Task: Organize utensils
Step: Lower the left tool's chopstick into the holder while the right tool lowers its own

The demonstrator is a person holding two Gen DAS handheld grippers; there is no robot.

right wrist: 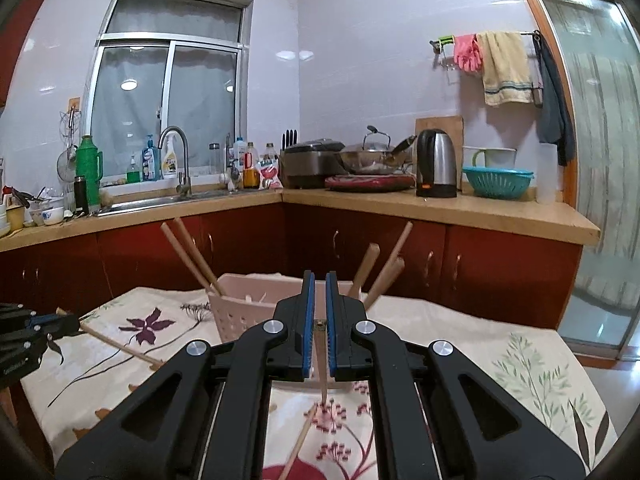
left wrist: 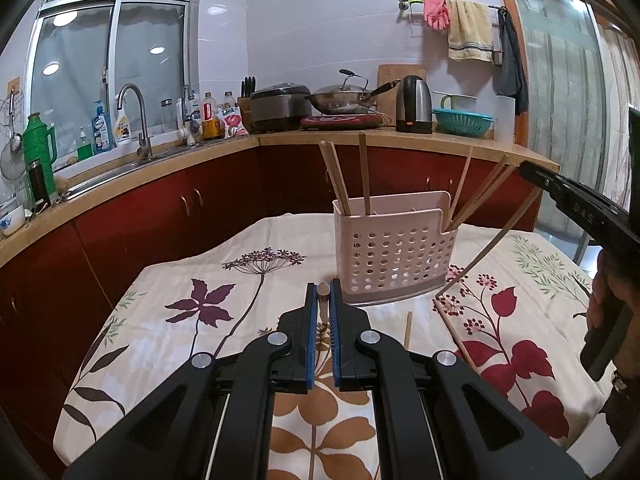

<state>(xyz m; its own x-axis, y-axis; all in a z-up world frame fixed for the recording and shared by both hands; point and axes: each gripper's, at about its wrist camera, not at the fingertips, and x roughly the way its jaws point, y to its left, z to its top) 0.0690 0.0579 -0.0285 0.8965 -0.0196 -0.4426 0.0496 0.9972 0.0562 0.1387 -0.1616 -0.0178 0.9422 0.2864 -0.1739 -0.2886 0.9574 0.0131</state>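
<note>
A pink perforated utensil holder (left wrist: 394, 246) stands on the flowered tablecloth (left wrist: 192, 280) with several wooden chopsticks in it. My left gripper (left wrist: 324, 290) is shut on a chopstick (left wrist: 323, 300) just left of and in front of the holder. My right gripper (right wrist: 317, 280) is shut on another chopstick (right wrist: 321, 364), whose tip touches the cloth in front of the holder (right wrist: 236, 316). That held chopstick also shows in the left wrist view (left wrist: 488, 246), slanting down from the right gripper (left wrist: 532, 174). Two loose chopsticks (left wrist: 454, 332) lie on the cloth.
The table's left edge drops toward red cabinets (left wrist: 168, 208). The counter behind carries a sink (left wrist: 120, 168), bottles, a rice cooker (left wrist: 280, 106), a wok, a kettle (left wrist: 414, 104) and a teal colander (left wrist: 462, 120). A glass door is at the right (right wrist: 600, 160).
</note>
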